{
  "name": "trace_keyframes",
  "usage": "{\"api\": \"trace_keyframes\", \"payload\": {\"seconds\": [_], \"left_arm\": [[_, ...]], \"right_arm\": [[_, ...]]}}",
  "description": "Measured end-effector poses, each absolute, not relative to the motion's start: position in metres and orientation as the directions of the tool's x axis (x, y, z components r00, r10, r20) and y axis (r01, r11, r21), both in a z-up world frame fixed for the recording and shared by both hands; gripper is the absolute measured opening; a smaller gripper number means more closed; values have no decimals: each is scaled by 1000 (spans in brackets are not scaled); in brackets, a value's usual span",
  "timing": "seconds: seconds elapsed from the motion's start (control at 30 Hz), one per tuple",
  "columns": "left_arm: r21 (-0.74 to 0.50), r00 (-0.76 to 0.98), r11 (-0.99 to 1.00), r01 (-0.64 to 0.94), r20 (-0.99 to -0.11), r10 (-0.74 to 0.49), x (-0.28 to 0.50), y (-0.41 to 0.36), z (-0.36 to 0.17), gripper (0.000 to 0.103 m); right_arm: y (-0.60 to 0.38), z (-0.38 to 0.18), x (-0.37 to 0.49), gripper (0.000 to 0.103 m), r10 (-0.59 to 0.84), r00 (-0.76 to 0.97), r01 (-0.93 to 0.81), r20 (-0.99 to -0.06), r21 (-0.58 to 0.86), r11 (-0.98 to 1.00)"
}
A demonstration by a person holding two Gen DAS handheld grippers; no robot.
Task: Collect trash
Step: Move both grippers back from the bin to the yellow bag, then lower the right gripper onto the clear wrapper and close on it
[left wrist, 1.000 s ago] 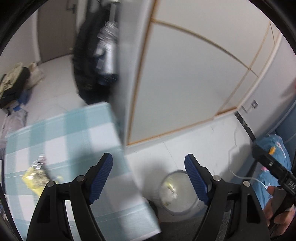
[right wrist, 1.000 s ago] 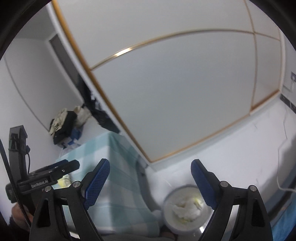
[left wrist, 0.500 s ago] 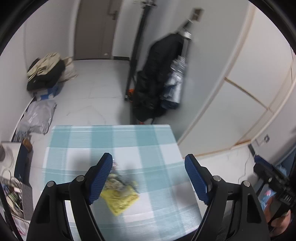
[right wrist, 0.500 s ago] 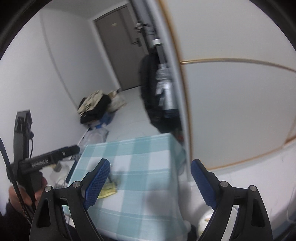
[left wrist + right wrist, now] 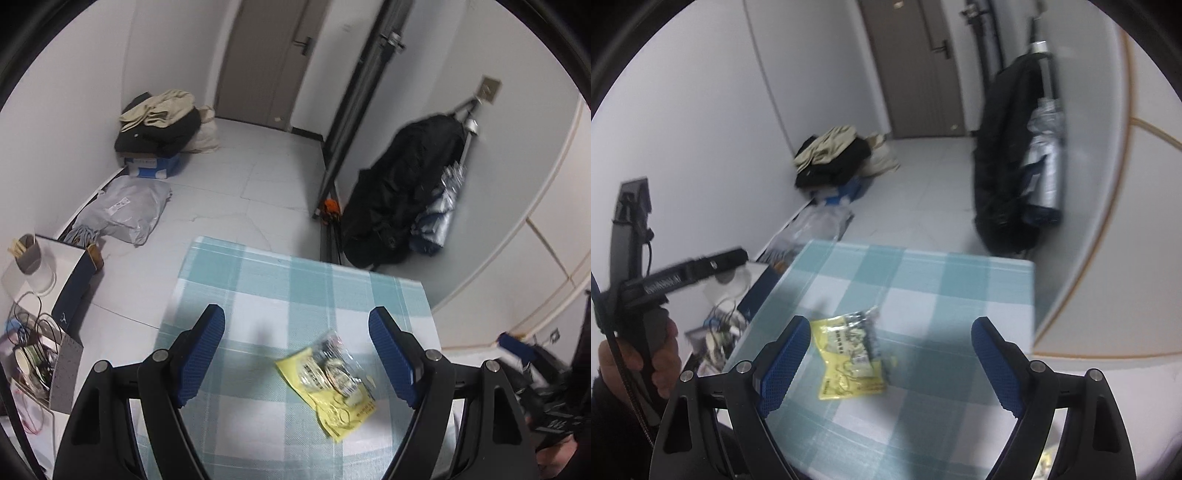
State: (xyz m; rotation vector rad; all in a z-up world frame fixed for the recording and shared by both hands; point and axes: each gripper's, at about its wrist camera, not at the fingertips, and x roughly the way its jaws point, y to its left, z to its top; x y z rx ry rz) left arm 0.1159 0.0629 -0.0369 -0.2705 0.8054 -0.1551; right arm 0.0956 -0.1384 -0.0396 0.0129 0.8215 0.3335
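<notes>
So both views just swung off the wall and floor bin and back onto the checked tabletop (image 5: 258,280), meaning it's time for the next pickup. Left gripper (image 5: 297,354): fingers apart, nothing in them, yellow wrapper (image 5: 332,384) lying between, nearer the right finger. Right gripper (image 5: 892,365): also wide and empty, wrapper (image 5: 851,356) just inside its left finger. Print's too blurry to read, and the bin's out of frame now.
</notes>
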Motion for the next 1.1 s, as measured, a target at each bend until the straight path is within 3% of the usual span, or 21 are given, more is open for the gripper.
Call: {"api": "trace_keyframes", "payload": {"seconds": [0.33,0.4,0.47,0.83,0.9,1.03,1.1], "left_arm": [[-262,708,963,-63,-692,-142,133,84,-40,78],[-246,722,966,-78,-683,-116,134,87,-37,89],[-240,731,967,-90,-675,-100,133,91,-36,92],[-225,718,961,-164,-695,-41,139,110,-44,92],[-226,715,960,-168,-698,-39,139,112,-45,92],[-232,697,957,-175,-716,-46,143,115,-50,92],[-230,688,956,-182,-724,-44,144,116,-53,92]], "right_arm": [[-85,-84,149,89,333,525,-425,-783,97,900],[-76,-92,159,88,335,507,-448,-795,89,889],[-70,-103,167,87,337,481,-459,-810,95,883],[-61,-153,183,87,340,334,-460,-879,163,873],[-56,-158,183,79,326,317,-473,-891,149,868],[-46,-168,181,72,305,290,-512,-907,122,850],[-44,-173,184,58,302,268,-512,-915,130,849]]}}
